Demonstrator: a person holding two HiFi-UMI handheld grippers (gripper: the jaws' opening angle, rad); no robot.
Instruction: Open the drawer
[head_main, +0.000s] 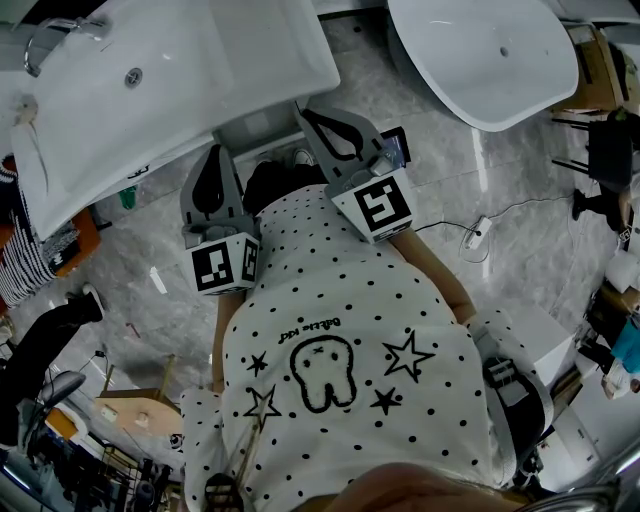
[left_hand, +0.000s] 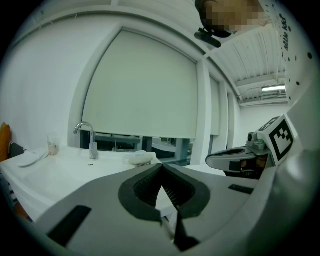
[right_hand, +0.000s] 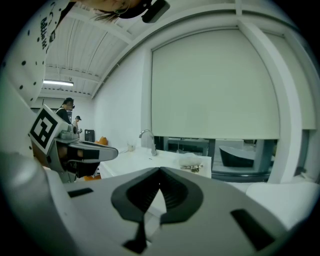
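A white vanity unit (head_main: 262, 128) shows under the edge of the long white basin counter (head_main: 180, 80); its front is mostly hidden, and I cannot make out a drawer handle. My left gripper (head_main: 214, 152) points at the counter's edge, its jaws closed together with nothing between them (left_hand: 161, 166). My right gripper (head_main: 306, 110) is held beside it, a little further forward, also shut and empty (right_hand: 160, 170). Each gripper appears in the other's view: the right gripper (left_hand: 240, 160) and the left gripper (right_hand: 85, 152). Neither touches the vanity.
A chrome faucet (left_hand: 86, 131) stands on the counter with a pale bundle (left_hand: 140, 157) near it. A second white basin (head_main: 480, 50) sits at the upper right. A cable with a plug (head_main: 475, 235) lies on the marble floor. People (right_hand: 67, 107) stand far off.
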